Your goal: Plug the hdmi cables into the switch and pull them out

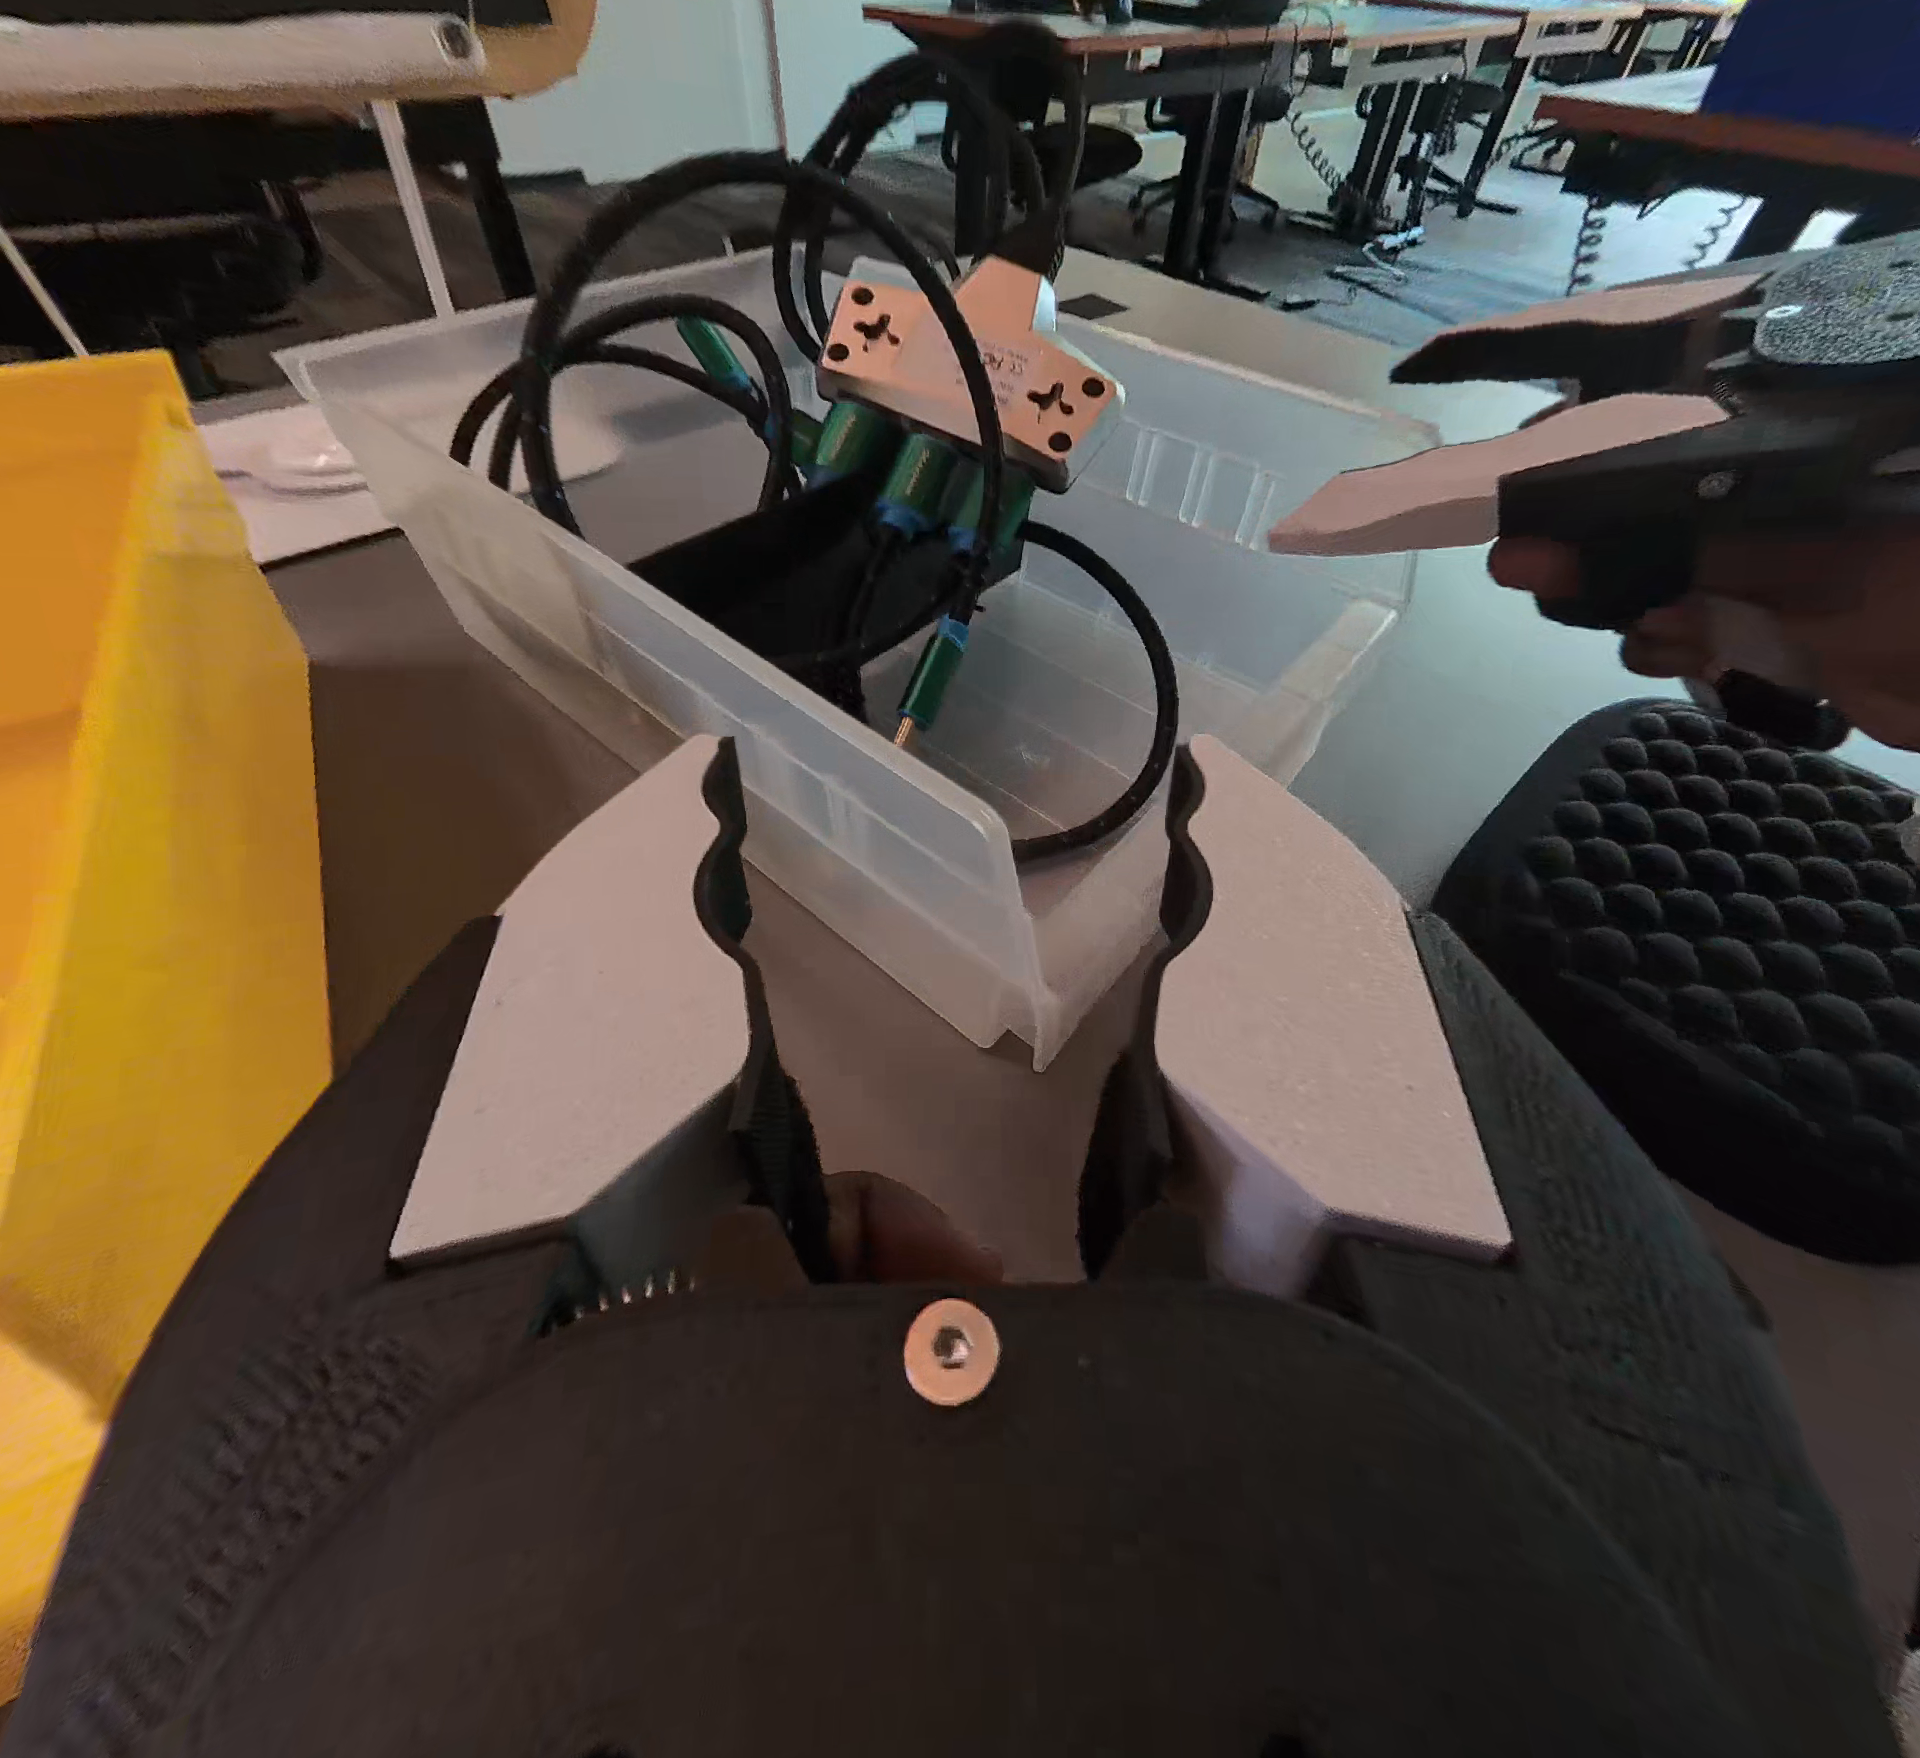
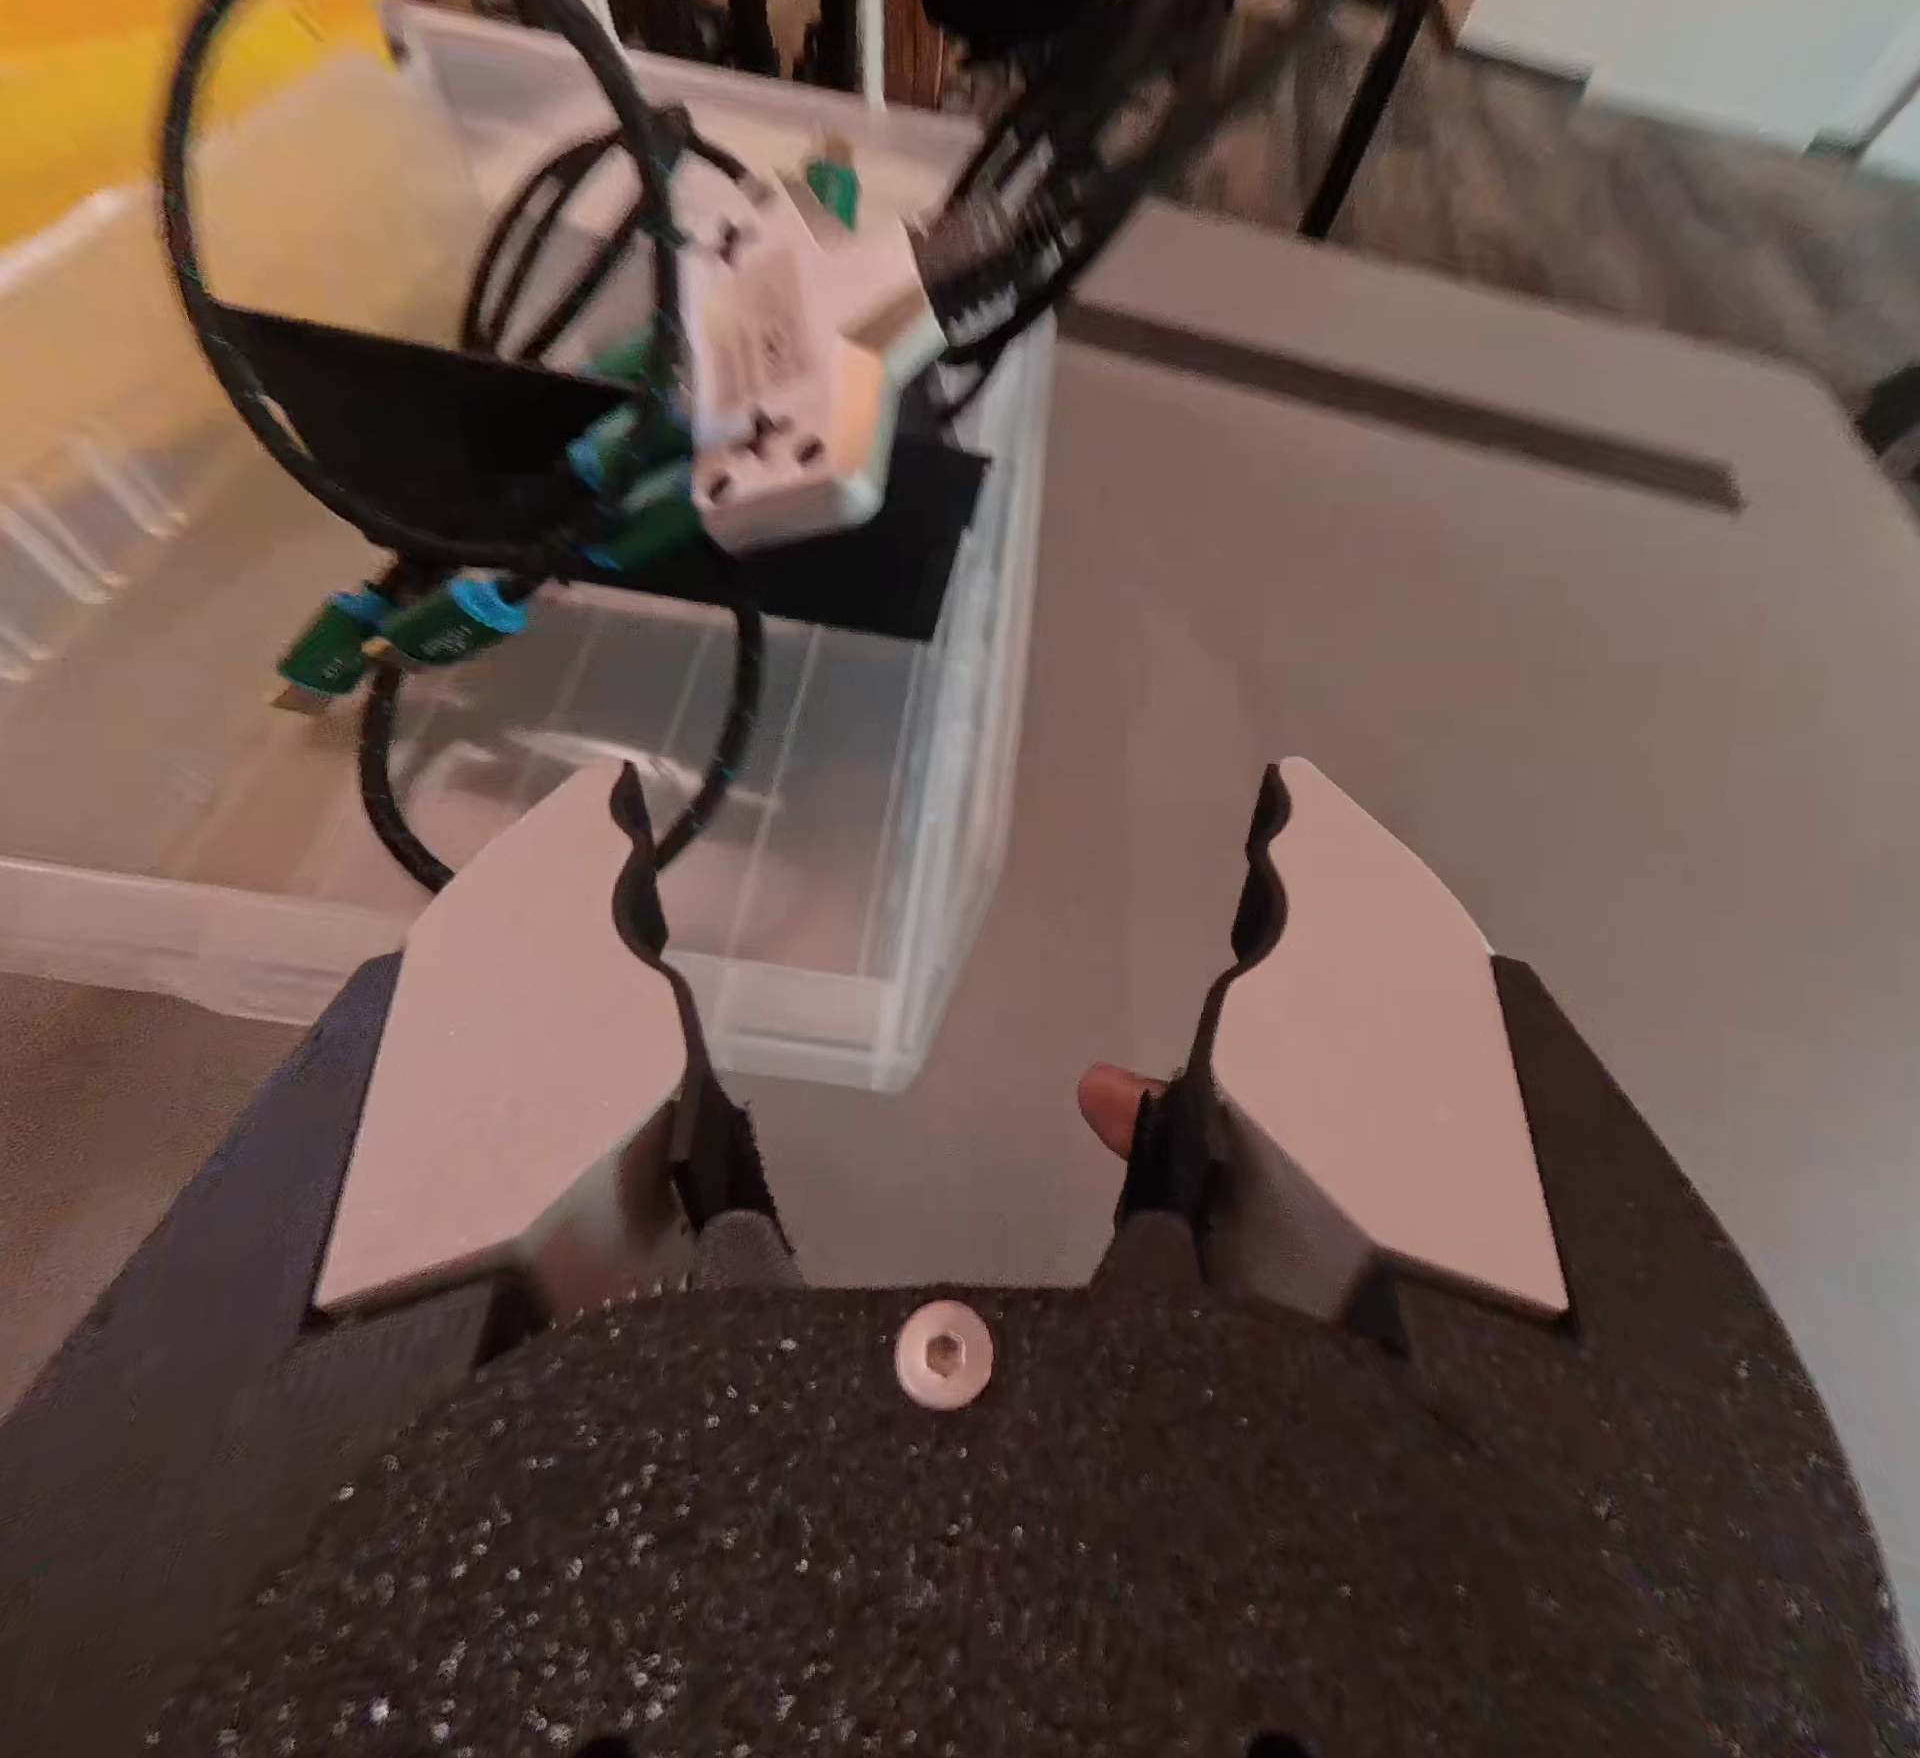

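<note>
**Three green plugs seated in the switch above the clear bin**

Three green HDMI plugs (image 1: pixel 894 482) sit in the lower edge of the silver switch (image 1: pixel 966 383), which hangs tilted over a clear plastic bin (image 1: pixel 790 773). Black braided cables (image 1: pixel 665 254) loop around the switch and up out of the bin. One loose green plug (image 1: pixel 930 685) dangles below it, tip toward the bin floor. A black flat piece (image 1: pixel 758 565) lies under the plugs inside the bin.

The left tongs (image 1: pixel 951 773) are spread wide, holding nothing, with the bin's near wall between the fingers. The right tongs (image 2: pixel 951 794) are likewise wide open and empty, near the bin's corner, well apart from the switch. The bin rests on a grey bench (image 2: pixel 1403 669); a yellow container (image 1: pixel 125 721) stands beside it.
</note>
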